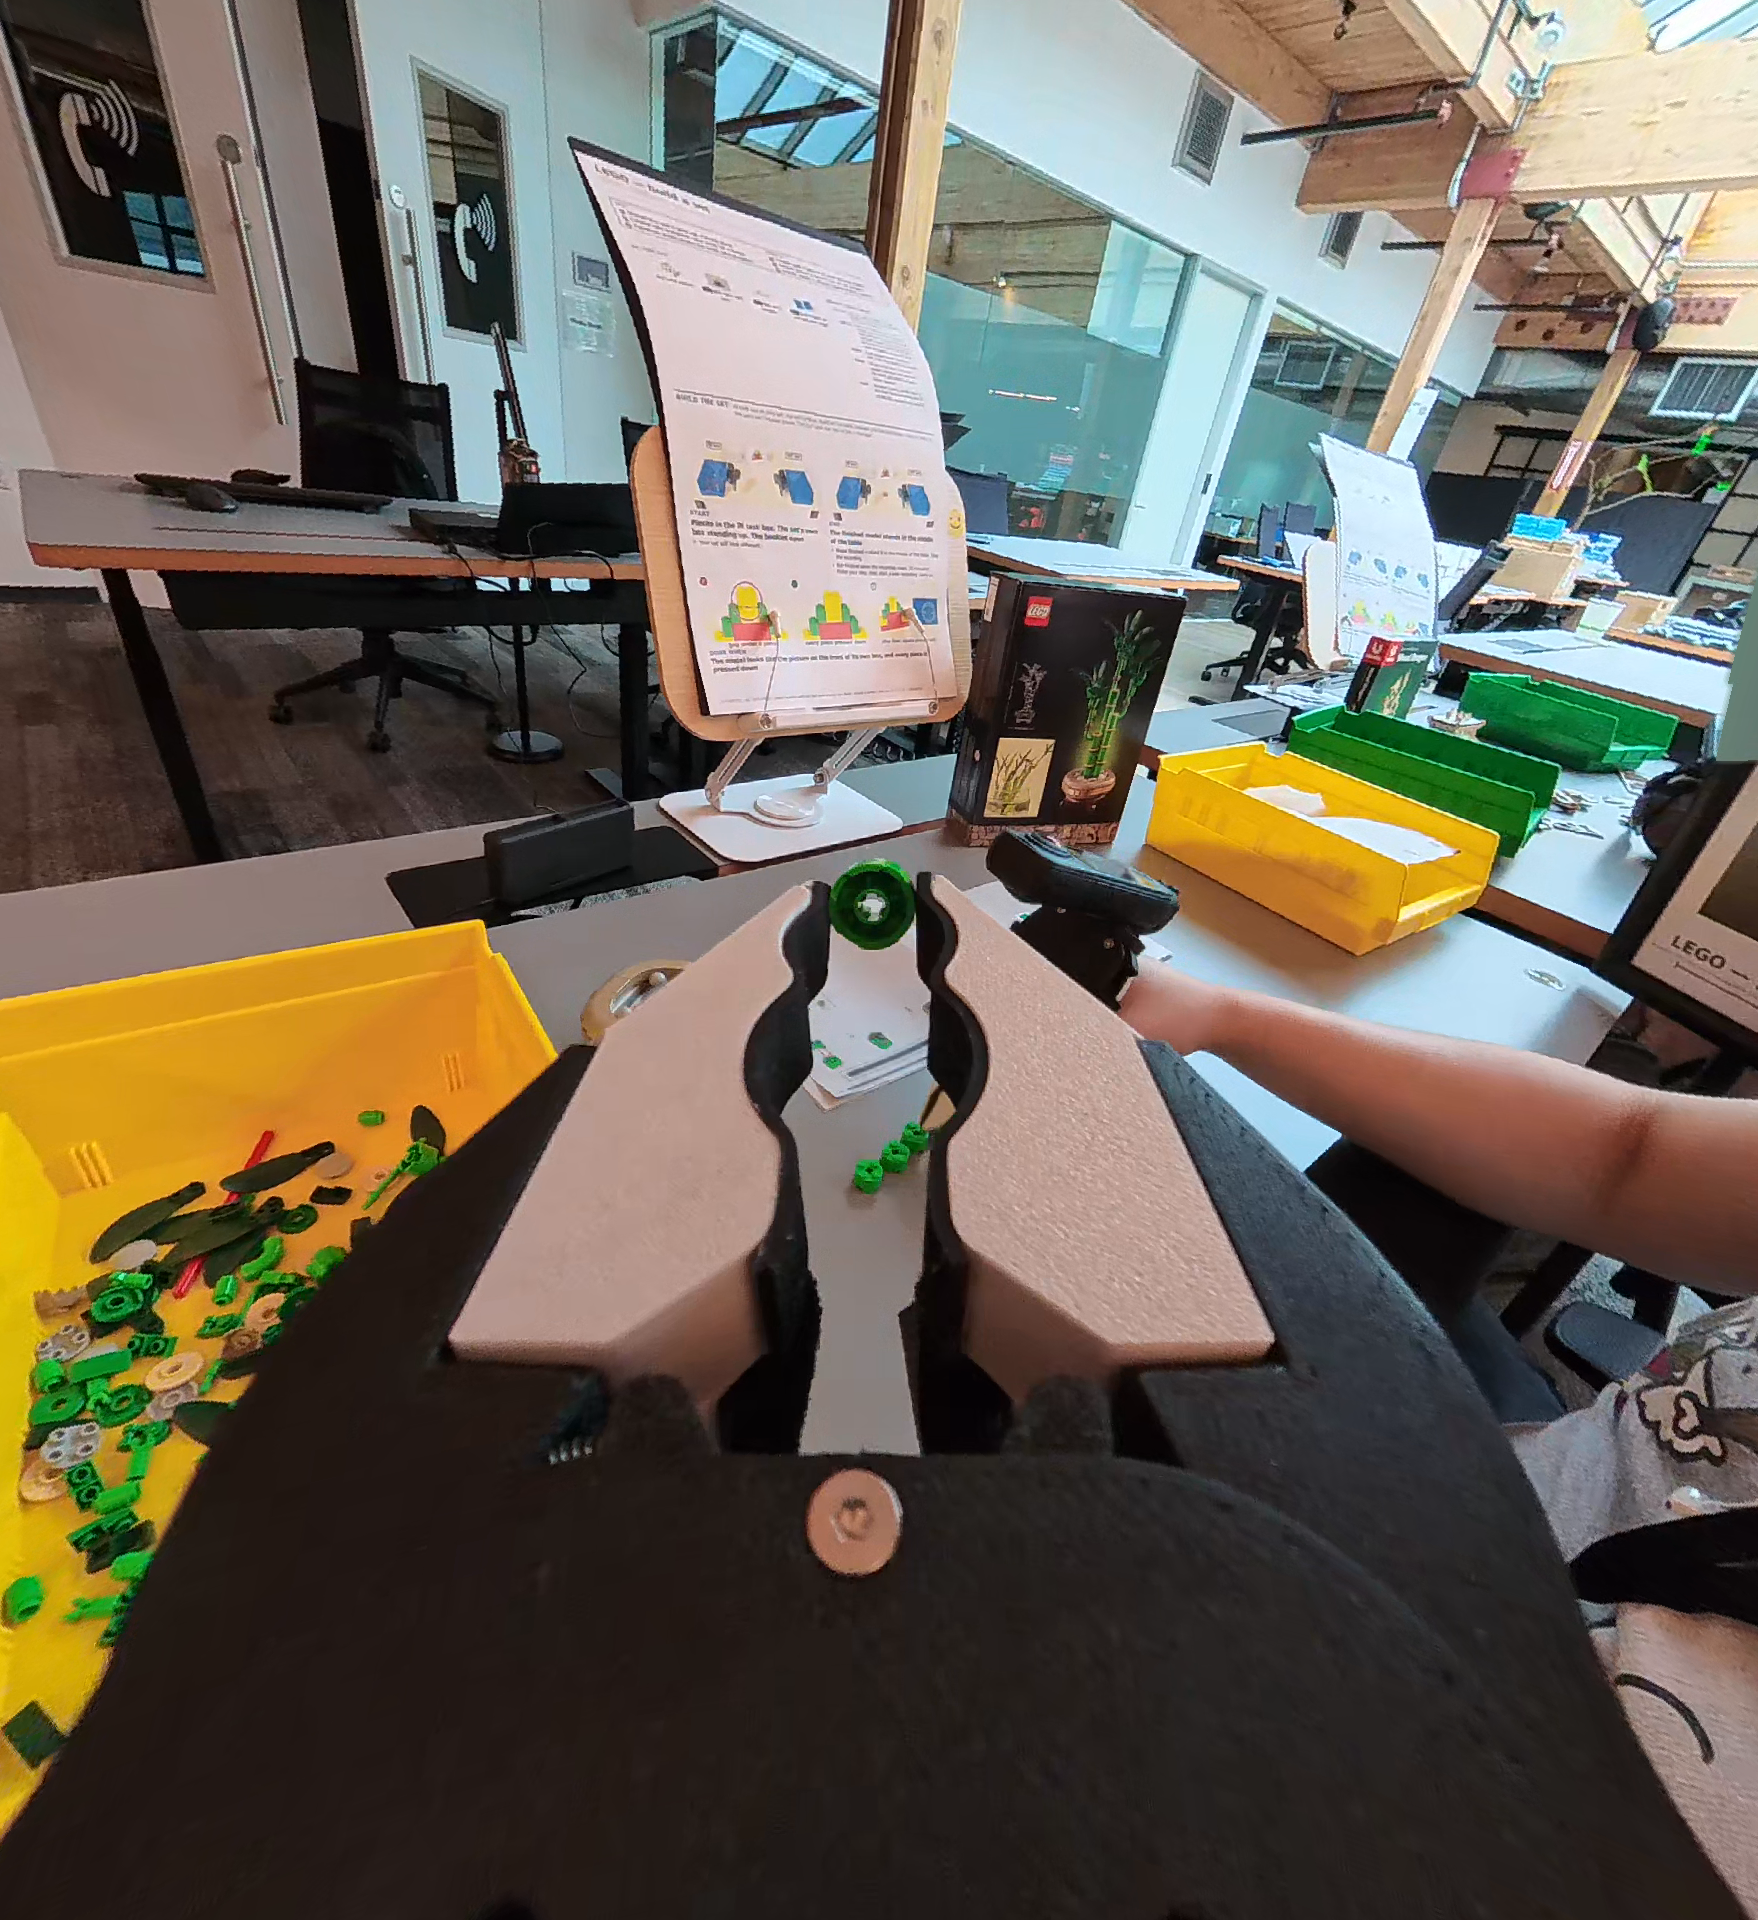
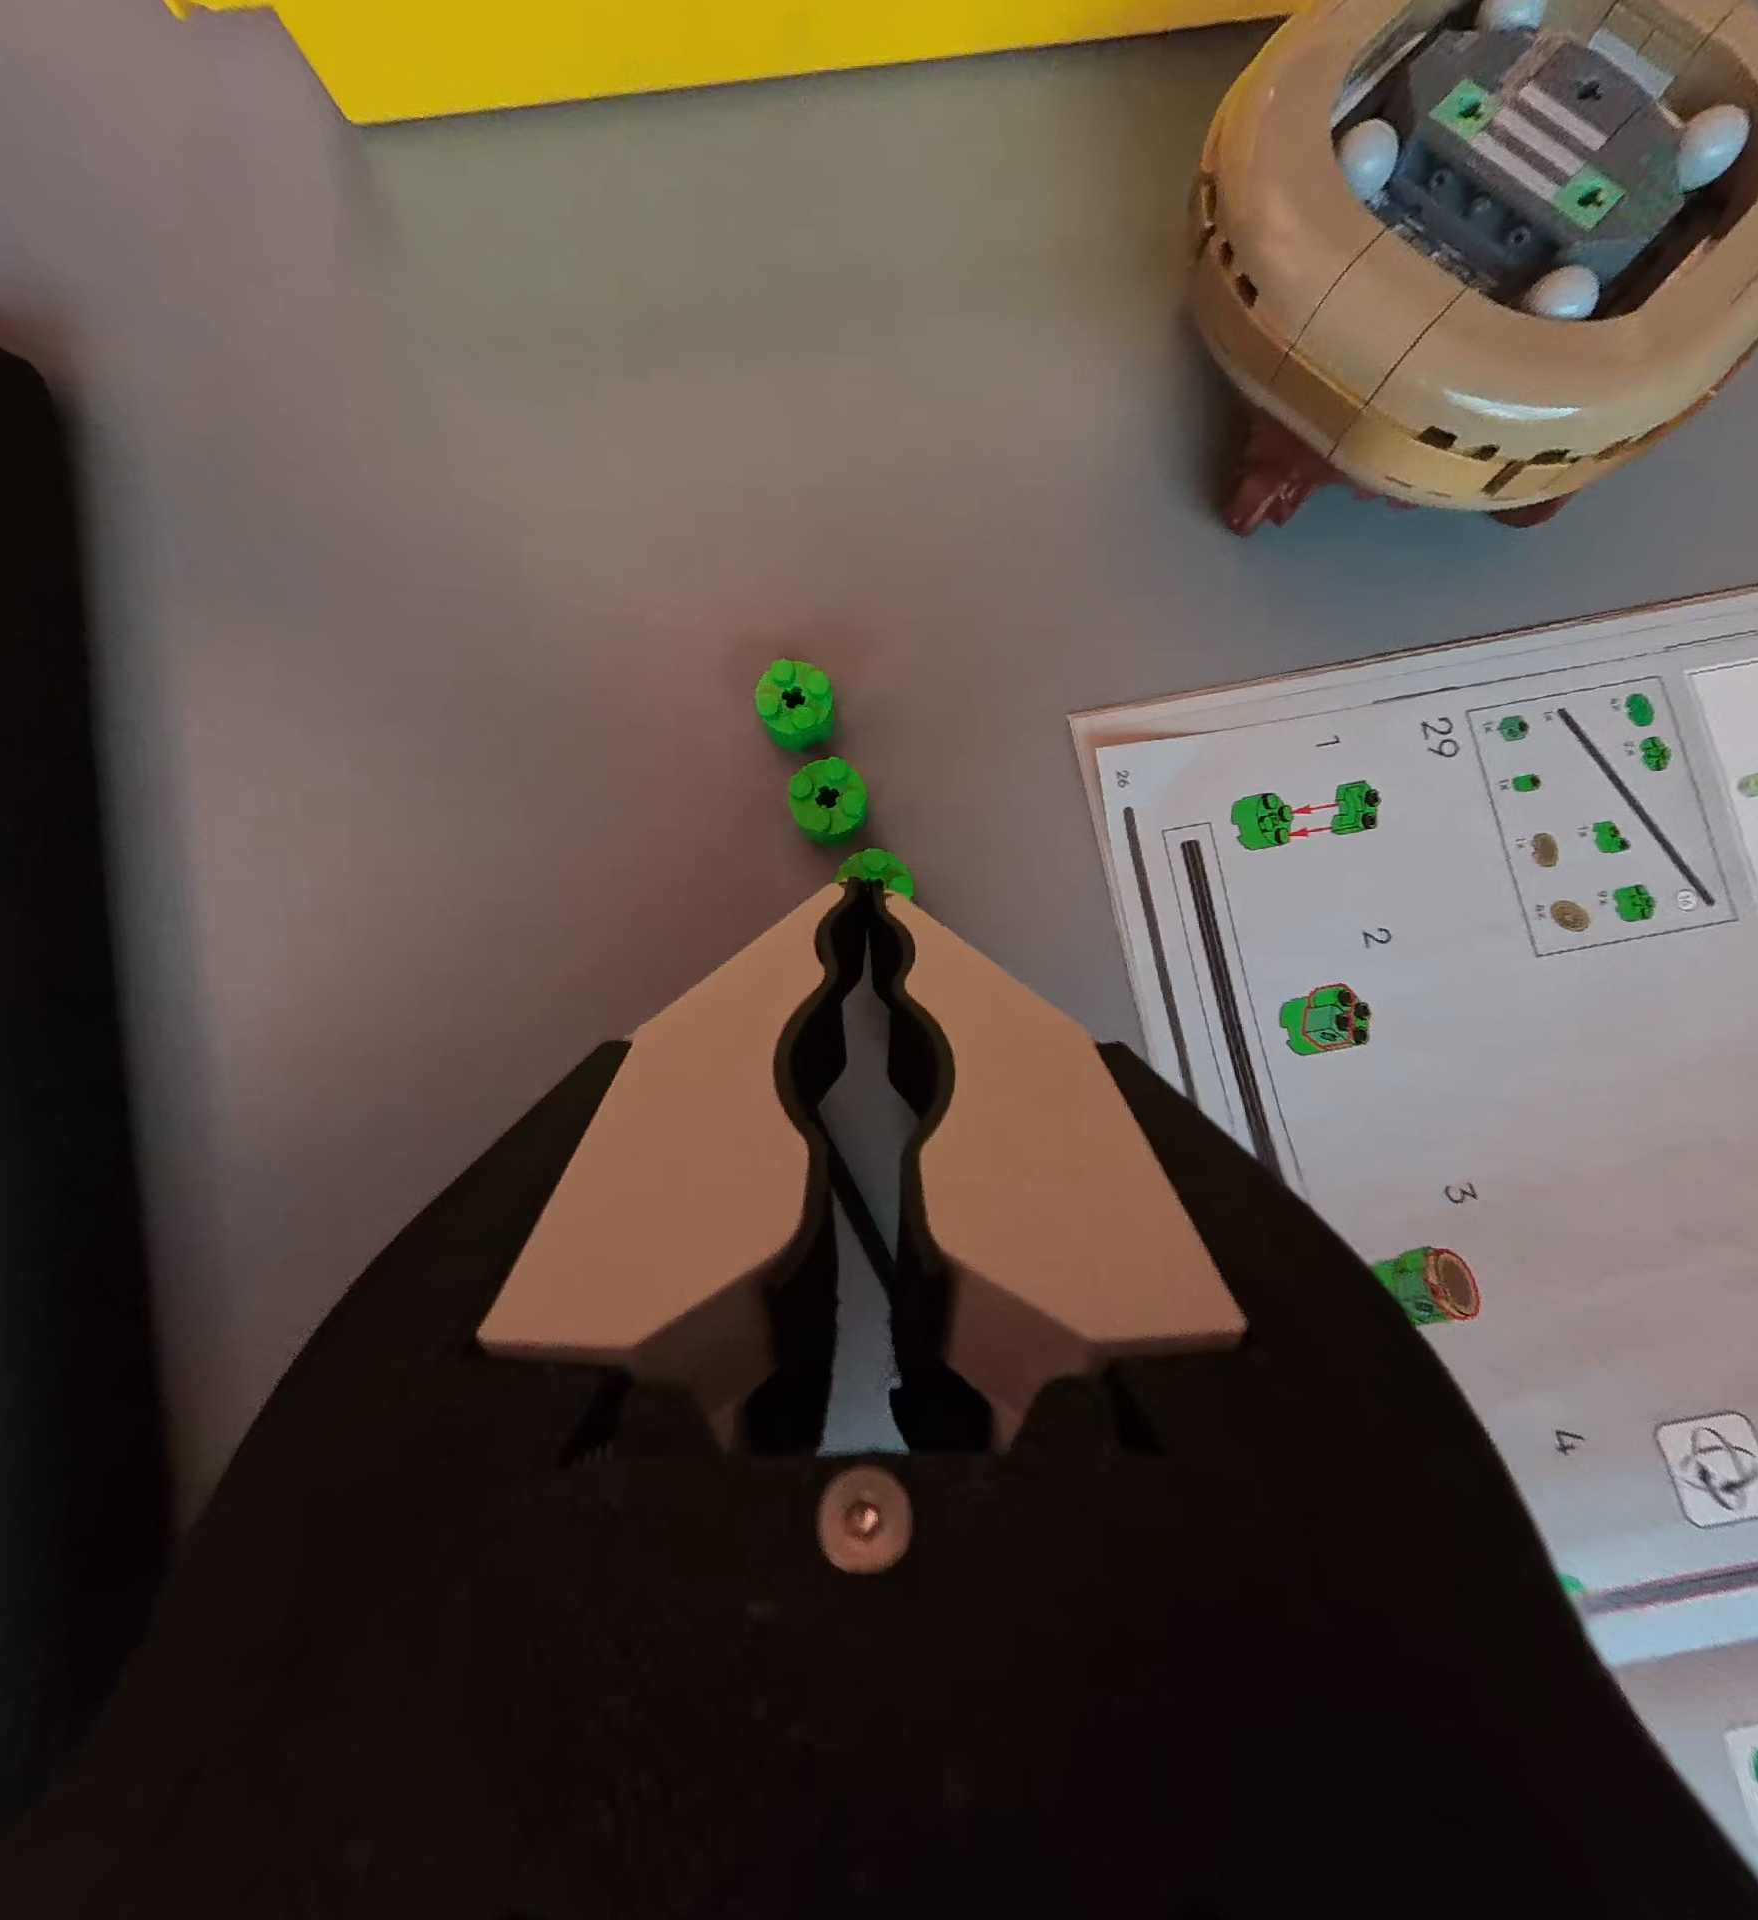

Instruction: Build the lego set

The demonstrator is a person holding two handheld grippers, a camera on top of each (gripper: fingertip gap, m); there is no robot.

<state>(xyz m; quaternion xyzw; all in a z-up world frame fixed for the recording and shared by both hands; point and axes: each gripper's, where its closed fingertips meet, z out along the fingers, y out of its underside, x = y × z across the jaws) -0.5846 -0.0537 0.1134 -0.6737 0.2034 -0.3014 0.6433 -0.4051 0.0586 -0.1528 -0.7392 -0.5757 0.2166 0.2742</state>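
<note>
In the left wrist view we see our left gripper (image 1: pixel 872 904) raised above the grey tabletop (image 1: pixel 231 914), its jaws pinching a round green Lego piece (image 1: pixel 871 905) at their very tips, the hollow end of the piece turned toward the camera. Below the jaws, seen through the gap between them, lie a row of small green round bricks (image 1: pixel 890 1155) and an open instruction booklet (image 1: pixel 870 1039). To the left of the jaws sits a yellow bin (image 1: pixel 231 1039) holding loose green, tan and dark leaf-shaped pieces (image 1: pixel 127 1340). Beyond the jaws stand a sheet on a stand (image 1: pixel 802 468) and the dark set box (image 1: pixel 1062 707); farther right are another yellow bin (image 1: pixel 1311 831) and green bins (image 1: pixel 1415 764). A person's forearm (image 1: pixel 1426 1122) reaches in from the right.

In the right wrist view our right gripper (image 2: pixel 867 888) points down at the tabletop (image 2: pixel 542 416). Its jaws are pressed nearly together, and a thin black rod (image 2: pixel 870 1236) runs slantwise between them. The tips touch or cover the nearest of three green round bricks (image 2: pixel 875 868); we cannot tell whether they grip it. The second brick (image 2: pixel 827 798) and third brick (image 2: pixel 795 703) lie in line just beyond the tips. To the right of the jaws lies the instruction booklet (image 2: pixel 1477 1039), and beyond it to the upper right stands a tan Lego pot (image 2: pixel 1477 260) on brown feet. A yellow bin edge (image 2: pixel 750 52) shows at the far top.
</note>
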